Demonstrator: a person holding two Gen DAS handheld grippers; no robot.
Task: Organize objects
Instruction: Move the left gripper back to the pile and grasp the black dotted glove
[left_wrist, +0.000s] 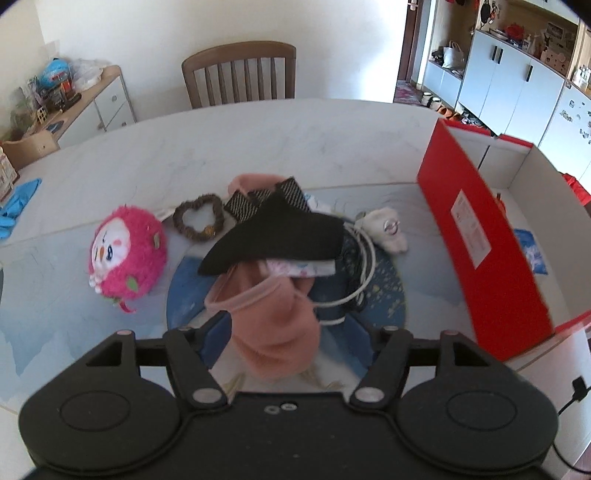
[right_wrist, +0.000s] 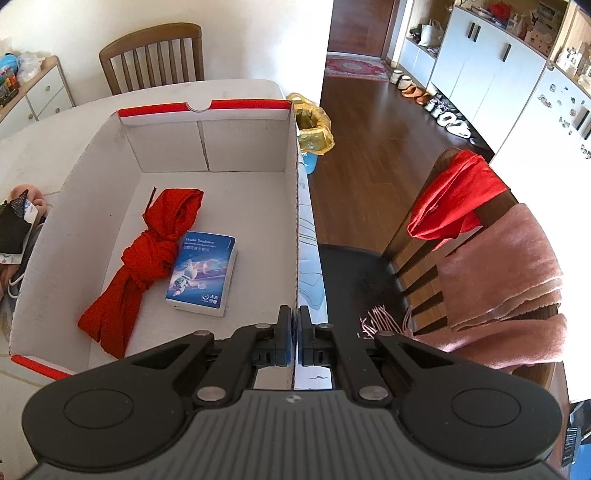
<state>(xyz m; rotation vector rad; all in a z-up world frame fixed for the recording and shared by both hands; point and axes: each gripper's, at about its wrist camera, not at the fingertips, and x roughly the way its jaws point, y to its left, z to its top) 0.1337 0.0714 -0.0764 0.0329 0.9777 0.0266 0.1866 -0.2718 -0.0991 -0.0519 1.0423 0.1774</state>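
Right fingers (right_wrist: 297, 328) pinching box wall (right_wrist: 296, 221), one tissue pack (right_wrist: 201, 275), one red cloth (right_wrist: 147, 254) inside

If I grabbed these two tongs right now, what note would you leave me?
Left tongs: spread around a pink cloth on the pile; whether they grip it is unclear.
Right tongs: shut on the box wall, steadying it.
In the box: red scarf, blue pack.
Left on the table: black cloth, cable, pink plush, brown hair tie, white toy.
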